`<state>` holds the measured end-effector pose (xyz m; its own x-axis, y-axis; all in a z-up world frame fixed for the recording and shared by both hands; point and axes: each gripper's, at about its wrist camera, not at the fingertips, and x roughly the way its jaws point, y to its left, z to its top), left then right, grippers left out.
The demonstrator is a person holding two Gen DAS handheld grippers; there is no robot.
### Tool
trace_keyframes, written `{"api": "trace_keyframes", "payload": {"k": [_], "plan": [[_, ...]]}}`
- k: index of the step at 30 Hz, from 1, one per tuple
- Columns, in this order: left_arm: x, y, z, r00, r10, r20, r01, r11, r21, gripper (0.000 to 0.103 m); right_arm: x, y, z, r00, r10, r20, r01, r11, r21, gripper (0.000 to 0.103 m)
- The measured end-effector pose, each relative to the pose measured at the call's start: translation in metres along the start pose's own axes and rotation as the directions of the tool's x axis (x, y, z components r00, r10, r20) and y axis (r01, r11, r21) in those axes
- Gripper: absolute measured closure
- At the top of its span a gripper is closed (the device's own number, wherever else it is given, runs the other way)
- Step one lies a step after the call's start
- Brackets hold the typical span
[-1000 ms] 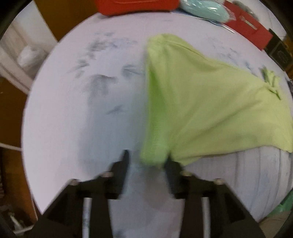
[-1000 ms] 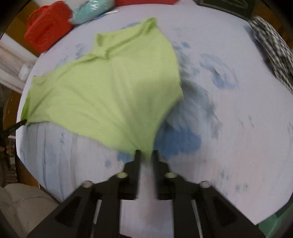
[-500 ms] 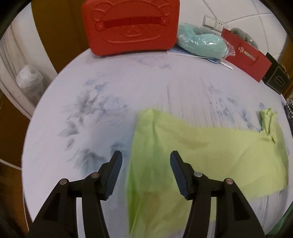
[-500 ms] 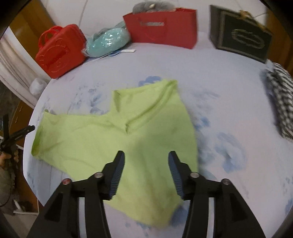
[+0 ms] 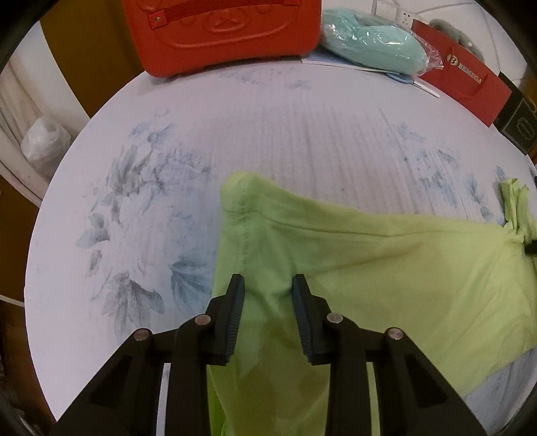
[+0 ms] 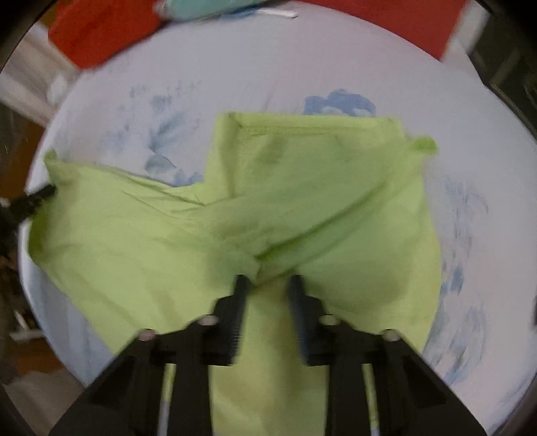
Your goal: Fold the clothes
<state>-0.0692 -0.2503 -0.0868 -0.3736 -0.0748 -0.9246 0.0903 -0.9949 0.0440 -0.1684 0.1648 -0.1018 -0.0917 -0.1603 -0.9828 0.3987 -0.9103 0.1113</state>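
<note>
A lime-green garment (image 5: 386, 265) lies spread on a round table with a white, blue-flowered cloth (image 5: 268, 134). My left gripper (image 5: 266, 285) is open, its jaws straddling a raised fold near the garment's left hemmed edge. In the right wrist view the same garment (image 6: 302, 201) shows a folded-over panel at the far side. My right gripper (image 6: 266, 283) is open over a bunched crease in the fabric. The left gripper's tip shows in the right wrist view (image 6: 37, 198) at the garment's left edge.
A red plastic case (image 5: 221, 30), a teal bundle in clear plastic (image 5: 372, 43), a red paper bag (image 5: 470, 87) and a dark box (image 5: 520, 124) stand along the table's far edge. A white bag (image 5: 43, 141) lies beyond the left rim.
Both grippers let go of the garment's corners and opened. The garment came down flat on the table, and both grippers have moved in low over the fabric.
</note>
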Motion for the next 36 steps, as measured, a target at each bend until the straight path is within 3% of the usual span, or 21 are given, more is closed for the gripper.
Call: {"api": "trace_keyframes", "payload": {"k": [1, 3, 6, 10, 12, 14, 15, 20, 25, 31, 36], "plan": [[0.0, 0.001, 0.0, 1.0, -0.002, -0.003, 0.002, 1.0, -0.005, 0.073, -0.004, 0.001, 0.009, 1.0, 0.0, 0.024, 0.0, 1.0, -0.015, 0.097], [0.0, 0.002, 0.001, 1.0, 0.002, -0.008, -0.002, 1.0, -0.009, 0.071, -0.02, -0.002, 0.028, 0.992, 0.02, 0.122, -0.021, 1.0, 0.001, 0.098], [0.003, 0.005, 0.006, 1.0, 0.009, -0.017, -0.009, 1.0, -0.02, 0.069, -0.055, -0.02, 0.045, 0.951, 0.038, 0.306, -0.065, 0.995, 0.08, 0.096], [-0.005, 0.011, 0.008, 1.0, 0.025, -0.005, -0.026, 0.999, -0.044, 0.064, -0.077, -0.043, 0.039, 0.937, 0.026, 0.349, -0.085, 0.984, 0.156, 0.086], [-0.015, 0.015, 0.005, 0.999, 0.032, 0.015, -0.031, 0.998, -0.056, 0.057, -0.079, -0.054, 0.014, 0.944, 0.023, 0.329, -0.091, 0.977, 0.194, 0.081], [-0.026, 0.021, -0.001, 0.999, 0.026, 0.028, -0.024, 0.997, -0.075, 0.049, -0.08, -0.061, -0.015, 0.953, 0.016, 0.304, -0.092, 0.967, 0.239, 0.066], [-0.031, 0.025, -0.004, 0.999, 0.021, 0.033, -0.019, 0.996, -0.086, 0.045, -0.08, -0.064, -0.03, 0.955, 0.014, 0.296, -0.093, 0.962, 0.257, 0.063], [-0.047, 0.031, -0.023, 0.999, 0.015, 0.03, -0.012, 0.995, -0.095, 0.043, -0.077, -0.079, -0.112, 0.963, 0.027, 0.267, -0.126, 0.924, 0.362, 0.057], [-0.055, 0.022, -0.032, 1.0, 0.022, 0.022, -0.021, 0.998, -0.053, 0.043, -0.075, -0.09, -0.159, 0.962, 0.014, 0.274, -0.135, 0.894, 0.427, 0.056], [-0.068, -0.043, -0.006, 0.993, -0.096, 0.062, 0.091, 0.993, 0.081, 0.043, -0.084, -0.087, -0.154, 0.949, 0.022, 0.316, -0.154, 0.904, 0.399, 0.056], [-0.068, -0.139, 0.029, 0.967, -0.249, 0.052, 0.231, 0.946, 0.227, 0.043, -0.085, -0.076, -0.12, 0.945, 0.044, 0.323, -0.156, 0.931, 0.329, 0.056]]}}
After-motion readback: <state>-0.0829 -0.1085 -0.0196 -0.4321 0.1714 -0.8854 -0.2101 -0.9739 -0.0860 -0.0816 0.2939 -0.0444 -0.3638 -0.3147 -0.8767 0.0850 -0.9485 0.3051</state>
